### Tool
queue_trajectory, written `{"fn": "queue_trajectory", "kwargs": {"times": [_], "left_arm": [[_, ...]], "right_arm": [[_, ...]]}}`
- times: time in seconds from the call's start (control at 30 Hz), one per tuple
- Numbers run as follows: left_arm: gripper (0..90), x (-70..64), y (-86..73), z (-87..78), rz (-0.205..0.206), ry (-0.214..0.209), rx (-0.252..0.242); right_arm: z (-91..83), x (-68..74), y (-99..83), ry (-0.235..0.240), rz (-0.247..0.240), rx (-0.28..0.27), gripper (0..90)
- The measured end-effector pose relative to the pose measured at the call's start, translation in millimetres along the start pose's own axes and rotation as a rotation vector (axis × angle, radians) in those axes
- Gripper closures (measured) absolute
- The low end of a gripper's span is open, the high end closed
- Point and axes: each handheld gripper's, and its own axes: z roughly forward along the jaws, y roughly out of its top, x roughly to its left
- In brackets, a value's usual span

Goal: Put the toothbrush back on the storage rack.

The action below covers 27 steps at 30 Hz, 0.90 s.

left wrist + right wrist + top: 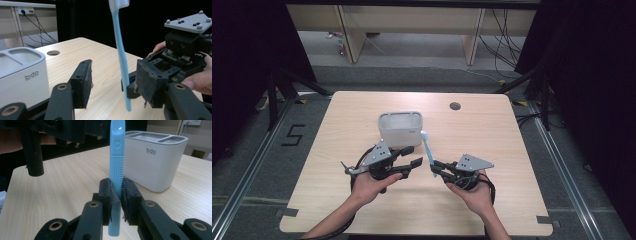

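Status, from my remote station: R gripper [116,202] is clamped on the lower handle of the toothbrush [117,170], pads pressed tight against both sides of it, brush held upright w/ the bristle end up. In the high view the same brush [427,147] stands between the two grippers, just in front-right of the holder [400,128] and apart from it. L gripper [412,156] has its jaws spread wide w/ nothing between the pads; in the left gripper view the brush [121,57] stands in that gap, but I read it as farther off, not touched.

Progress, my judgement: pick-up is done, brush is off the table [492,130] and carried vertical. Not yet done: brush is not in any compartment of the holder. Left to do, as I judge it: bring the brush over an opening and lower it, or pass it to the L side first; can't tell which is meant.

Materials:
- Toothbrush: light-blue plastic, slim, ribbed grip section at the clamp point, smoother flat upper stem w/ small embossed mark; white bristles at top.
- Holder: white matte plastic box, rounded corners, grey-rimmed top w/ several openings, small "bdo" print on the side.
- Gripper pads [86,82]: black, rough-textured, frayed at edges.
- Table: pale wood-grain laminate, round cable hole [455,106] near far edge.
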Motion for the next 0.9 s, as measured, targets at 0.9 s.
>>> {"fn": "queue_trajectory", "kwargs": {"times": [0.9], "left_arm": [[76.1,-3.1,8.2,24.4,-0.036,-0.002,-0.012]], "right_arm": [[4.1,1.7,4.2,-0.034,-0.041,0.011,79.2]]}}
